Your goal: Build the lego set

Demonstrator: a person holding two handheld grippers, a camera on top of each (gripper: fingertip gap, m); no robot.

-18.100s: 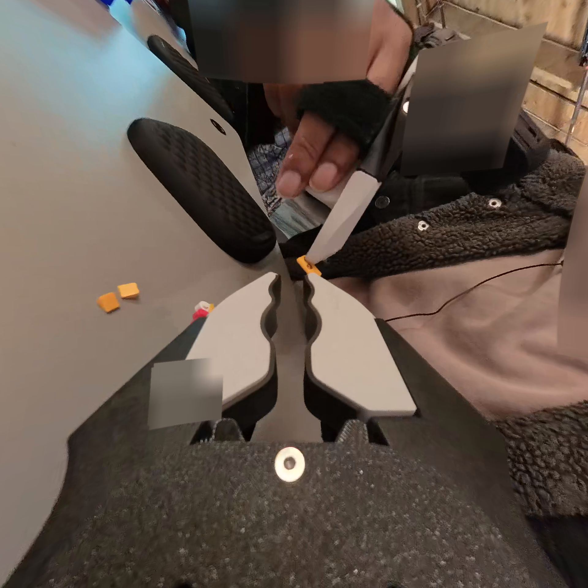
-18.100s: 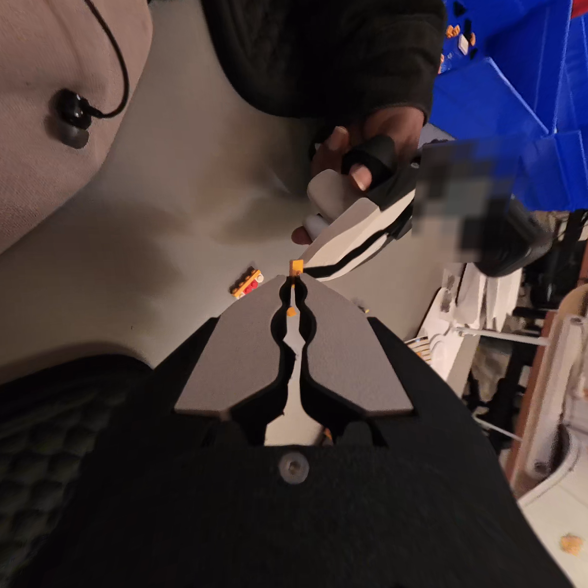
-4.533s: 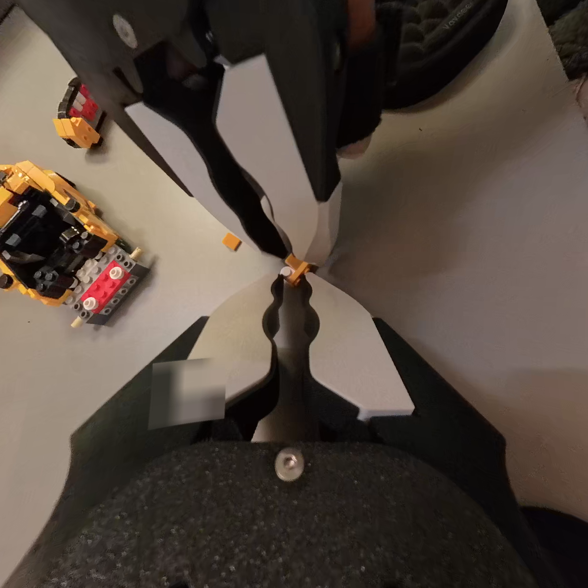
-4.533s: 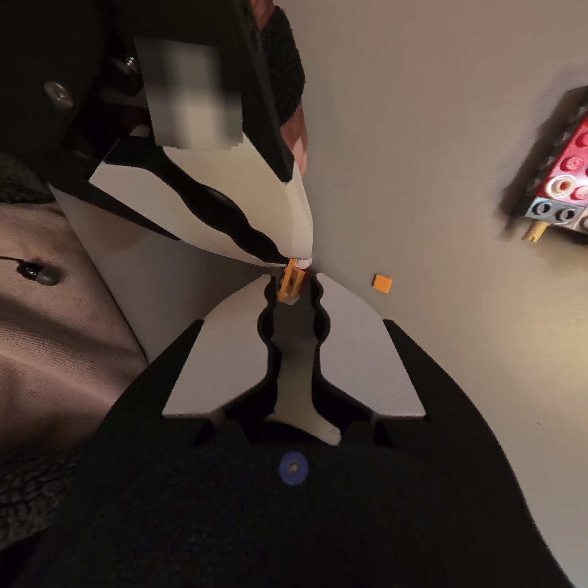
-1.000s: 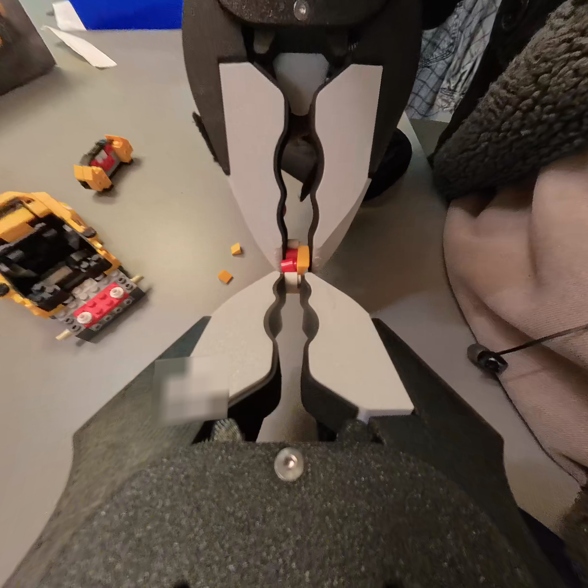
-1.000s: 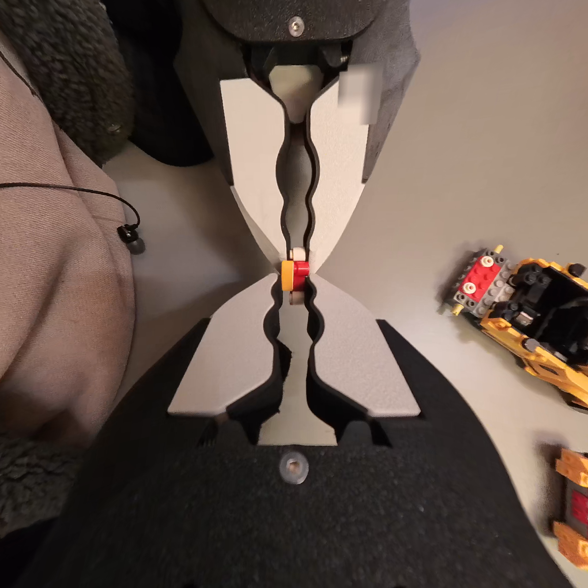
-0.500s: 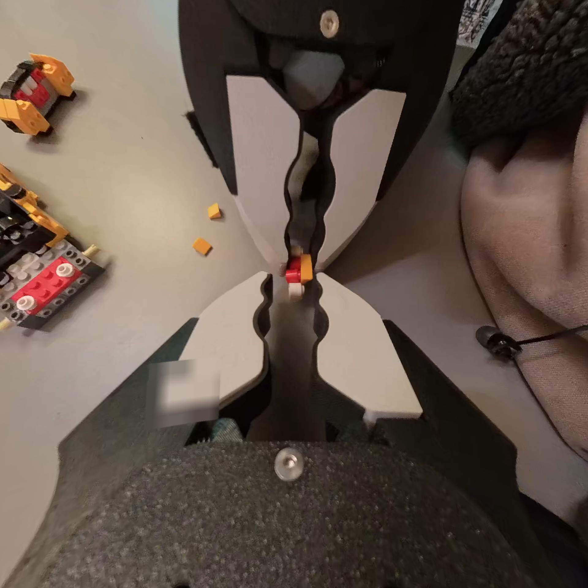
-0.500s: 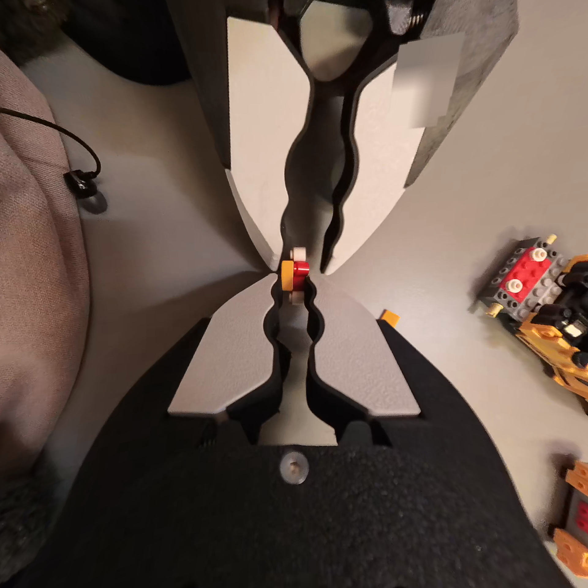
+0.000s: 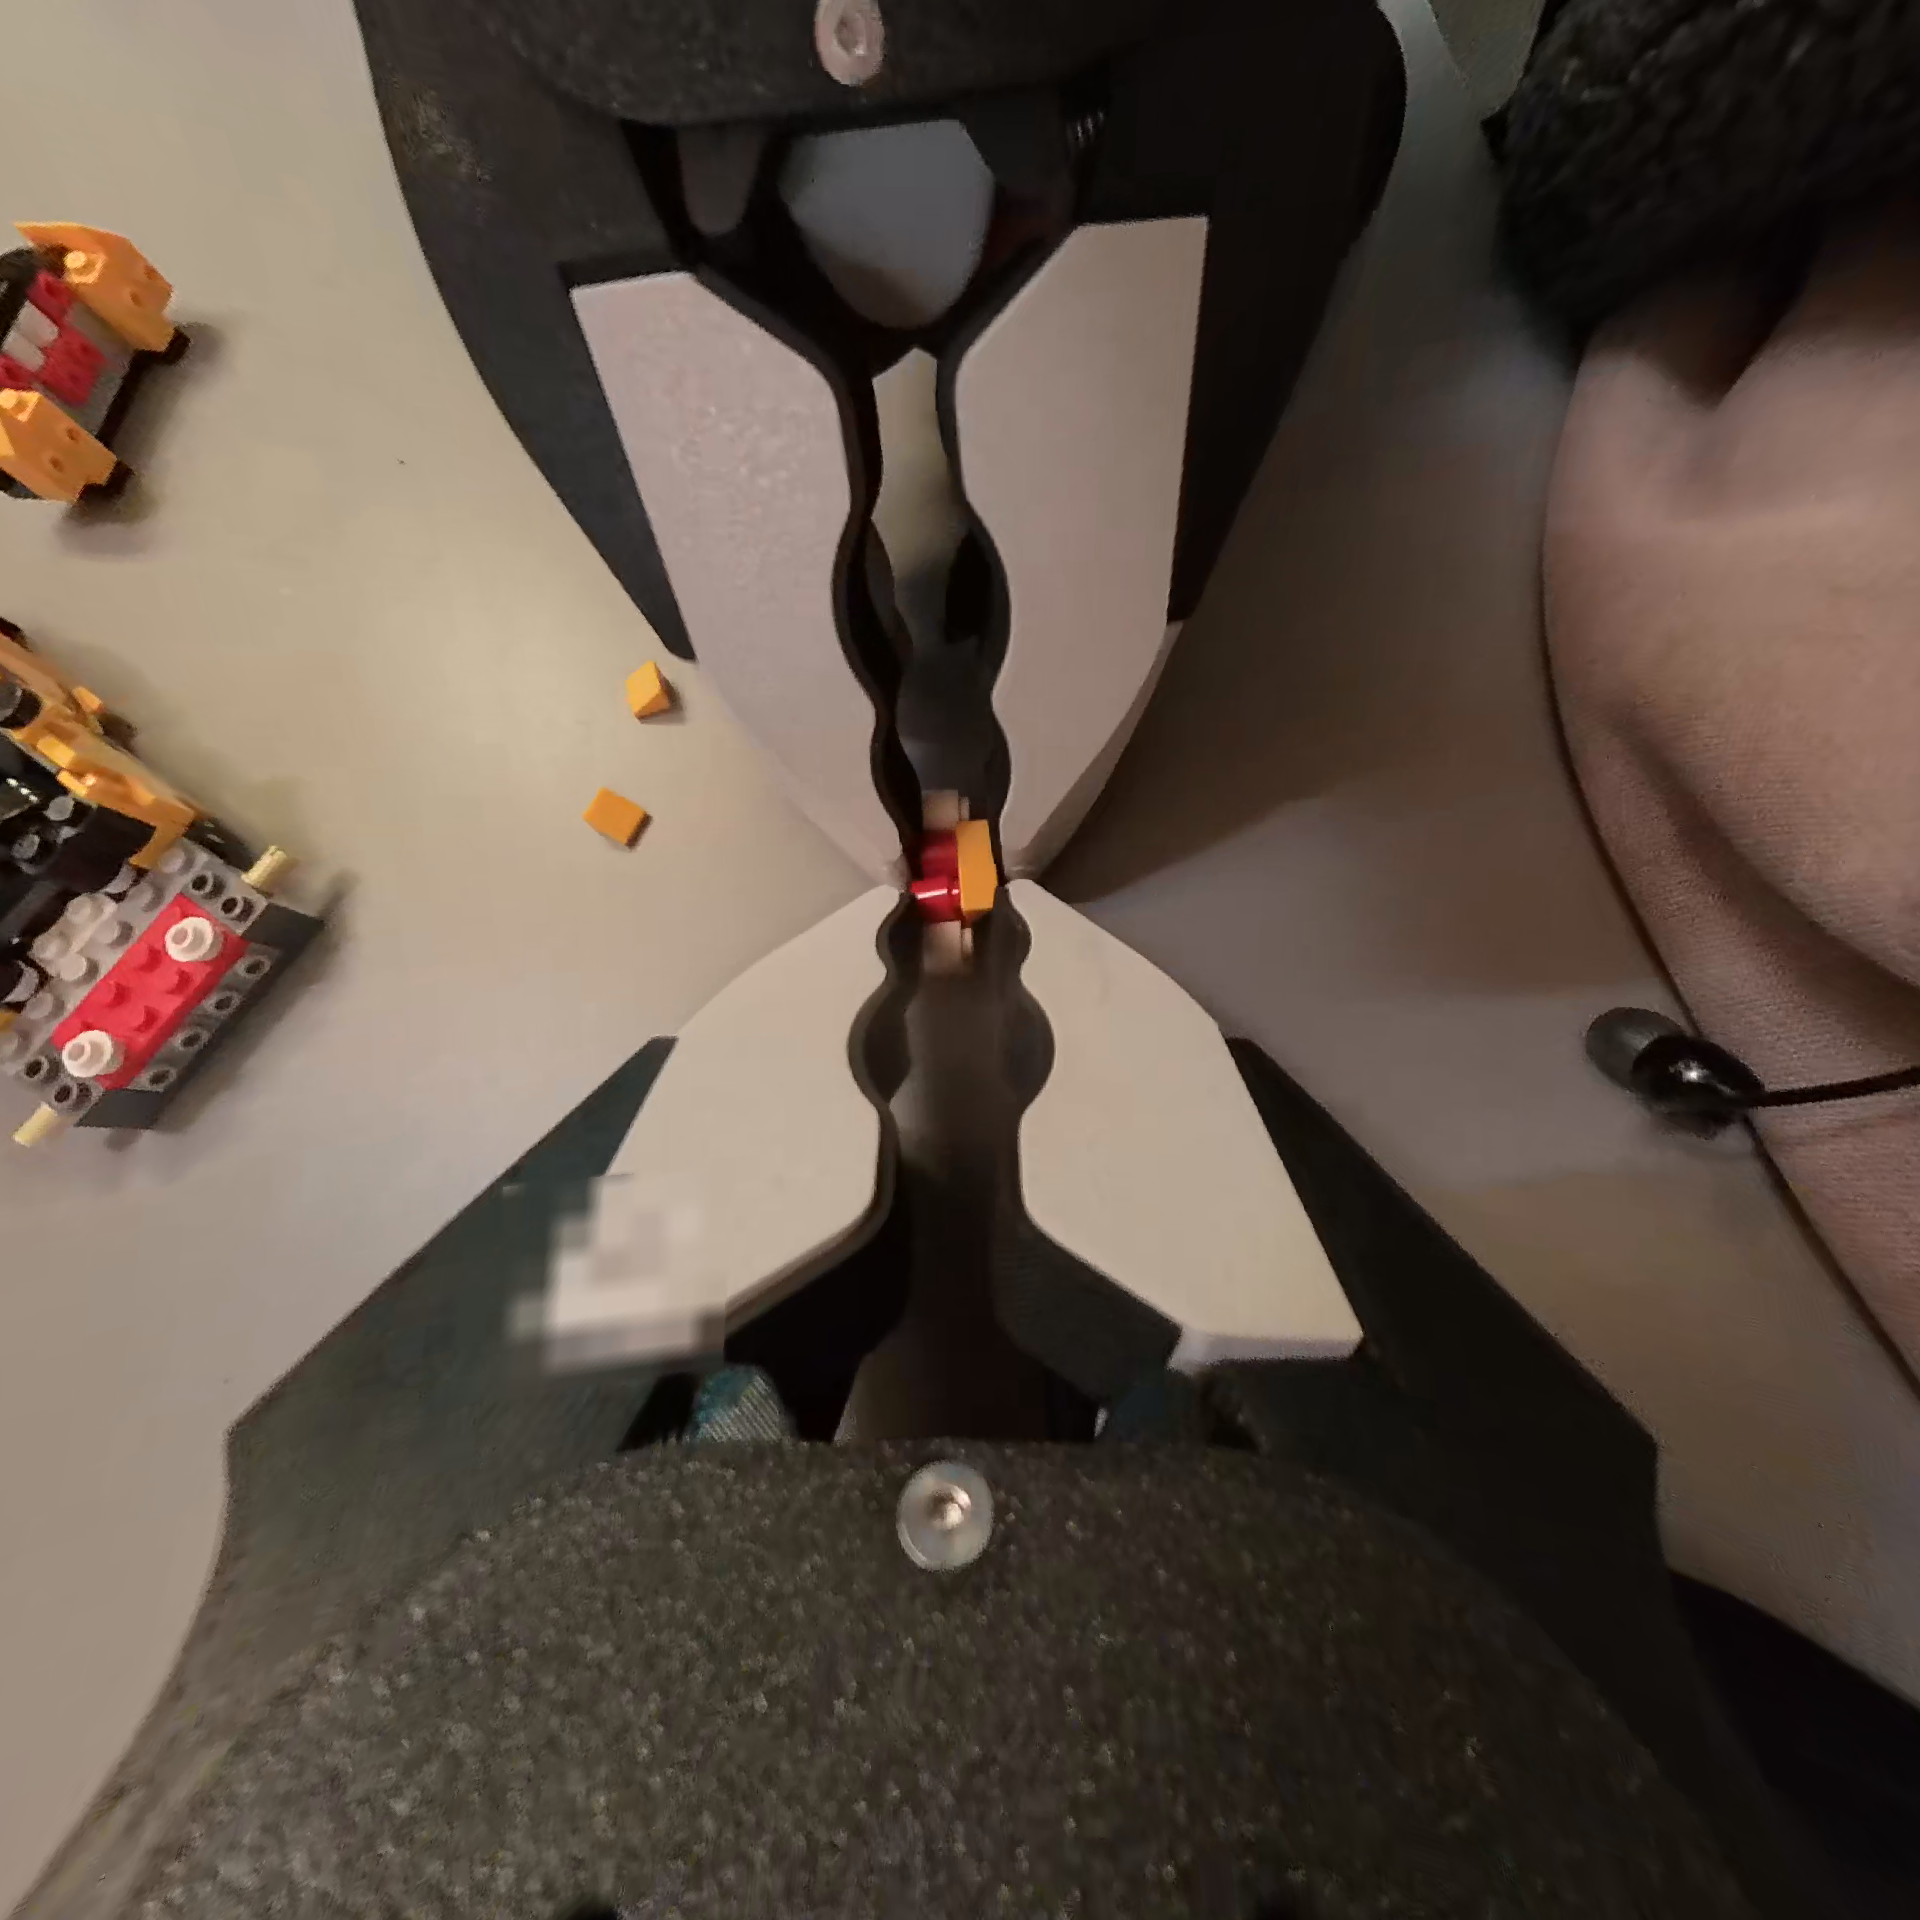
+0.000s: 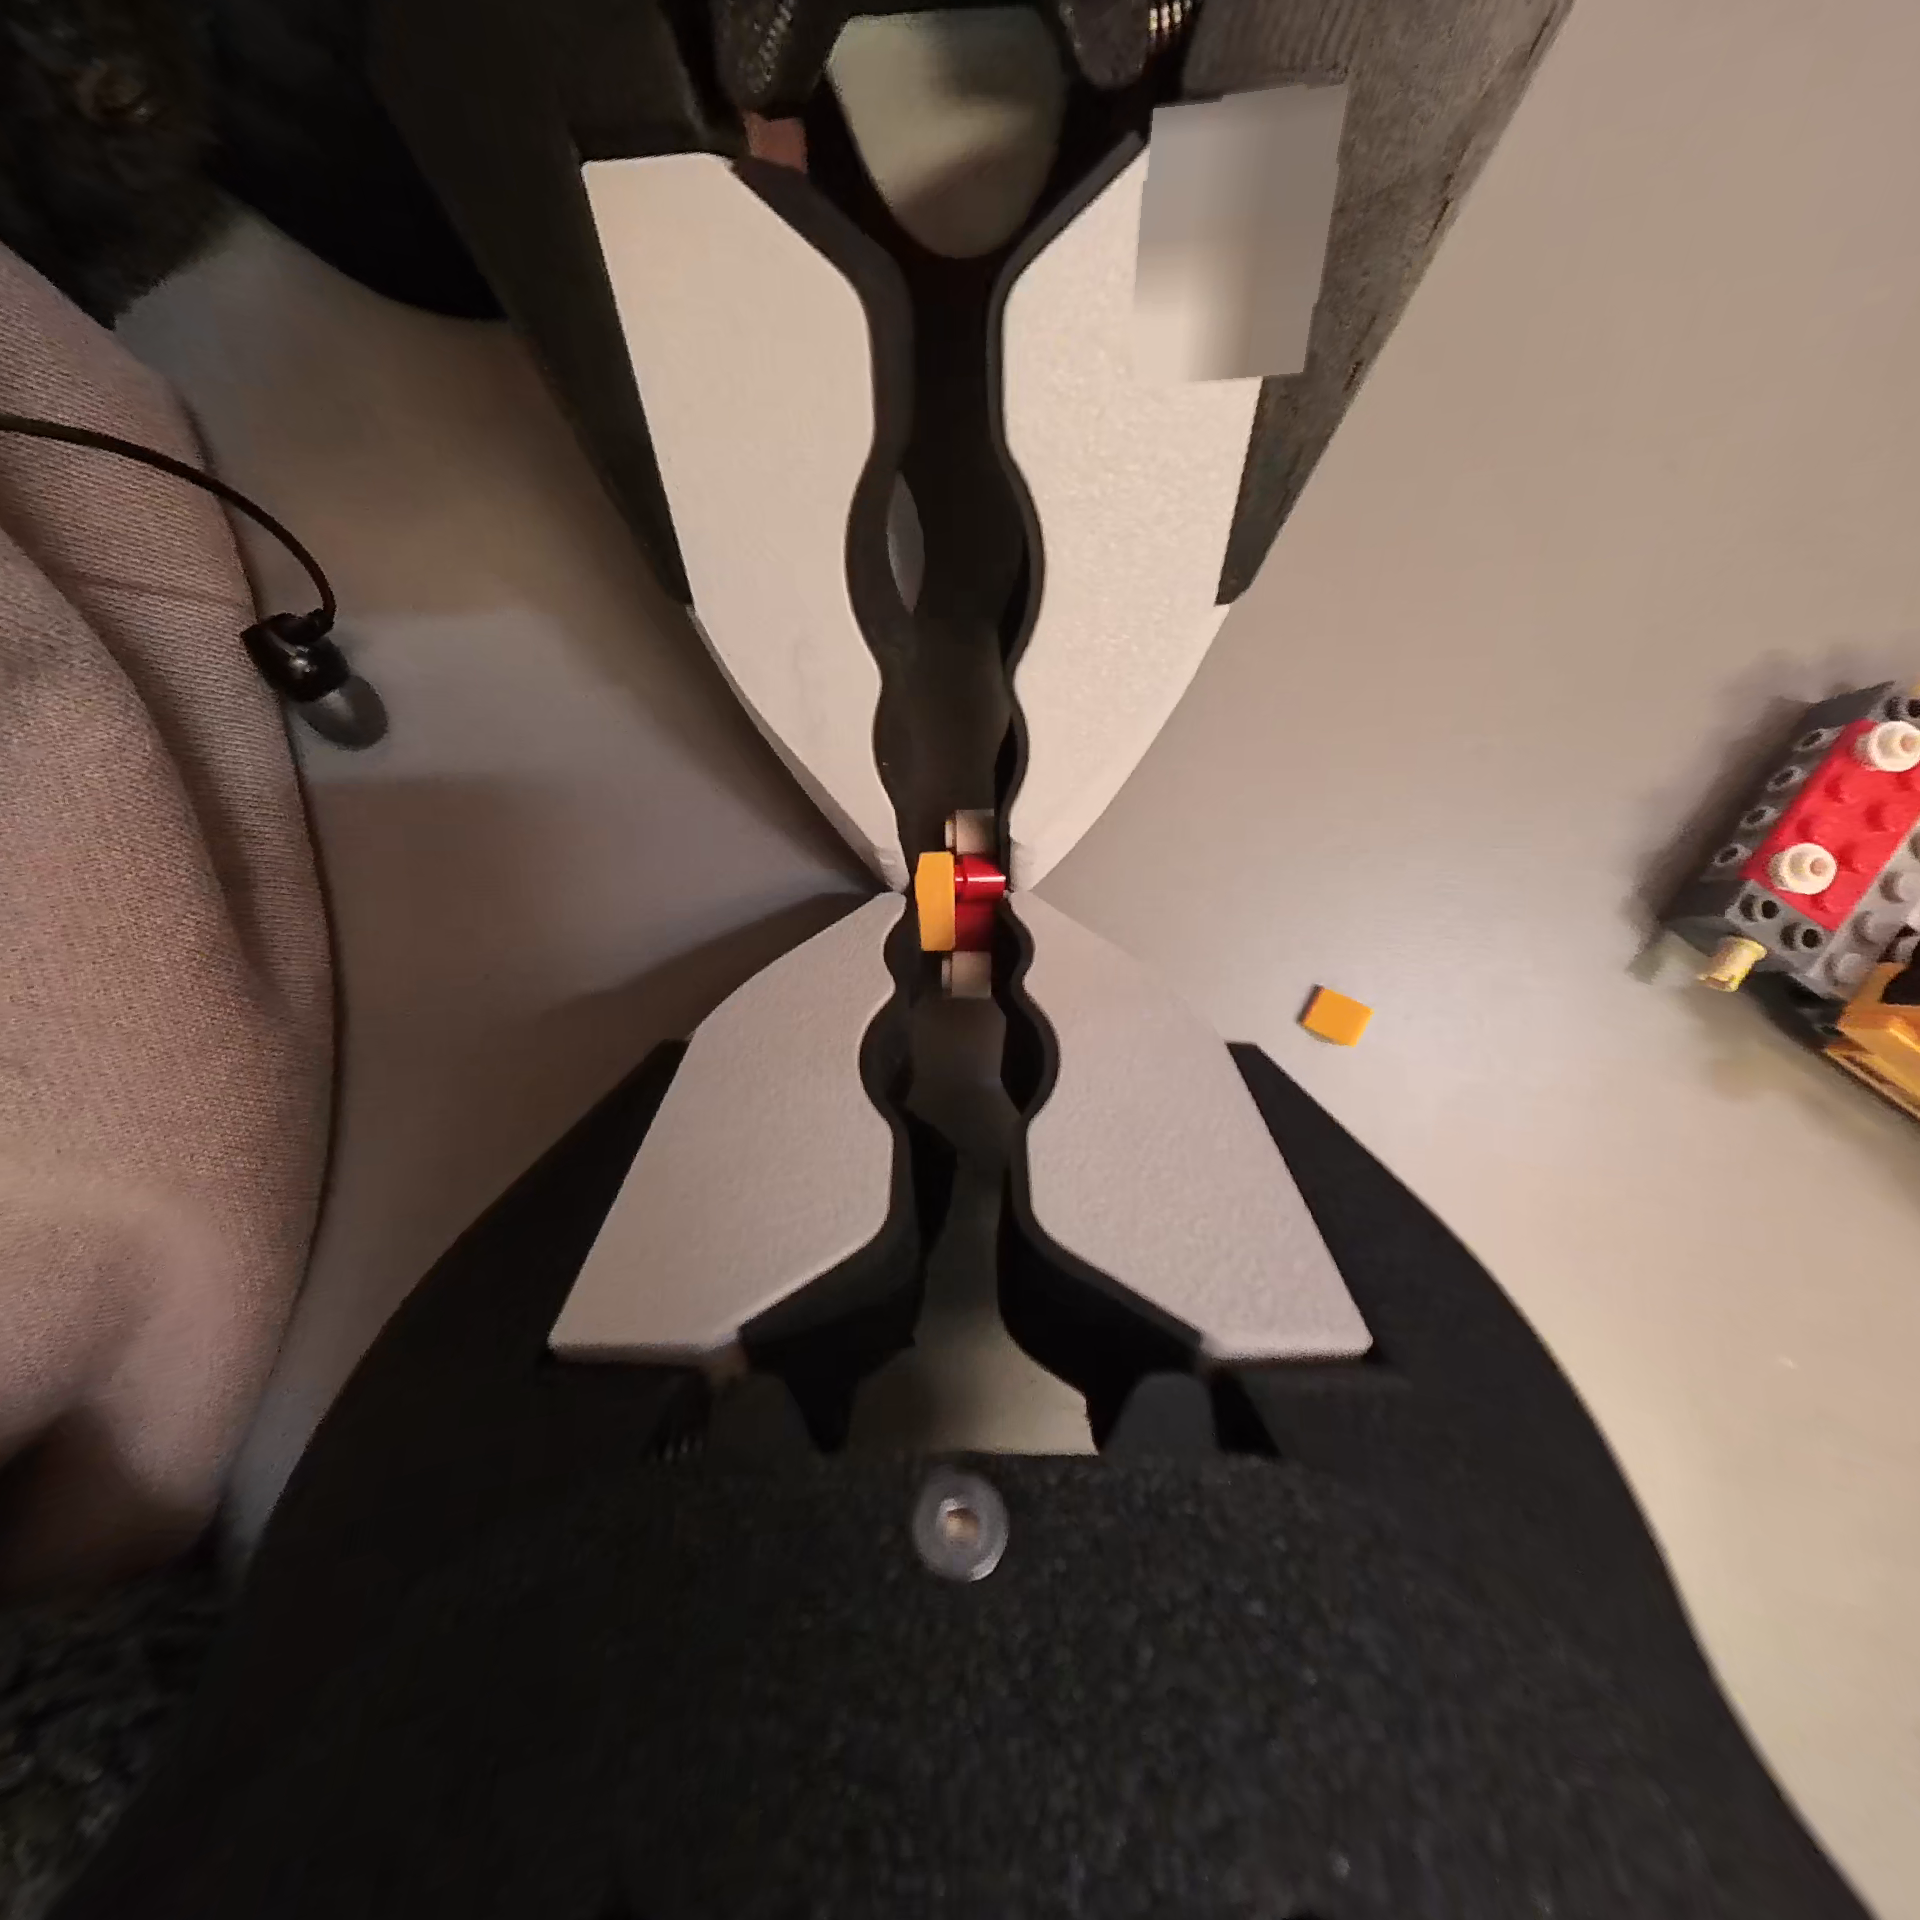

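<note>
A small lego assembly (image 9: 954,883) of a red piece, an orange piece and a cream piece hangs between the two grippers, which meet tip to tip above the grey table (image 9: 416,582). My right gripper (image 10: 951,920) is shut on the assembly (image 10: 951,904), clamping its orange and red sides. It enters the left wrist view from the top (image 9: 945,868). My left gripper (image 9: 951,916) is slightly open, its jaws standing either side of the cream end with a small gap. It enters the right wrist view from the top (image 10: 951,868).
The yellow and black lego car (image 9: 135,987) with a red and grey end lies left of the grippers and shows in the right wrist view (image 10: 1829,831). A small orange and red sub-build (image 9: 62,353) and two loose orange tiles (image 9: 646,689) (image 9: 615,816) lie nearby. A person's beige garment with a black cord toggle (image 9: 1673,1081) borders the table. Left and right tips are no more than a few centimetres apart.
The left gripper held the assembly a second ago, opened half a second ago, and its jaws are now narrower again. Both grippers have moved closer together. The right gripper's grip is unchanged.
</note>
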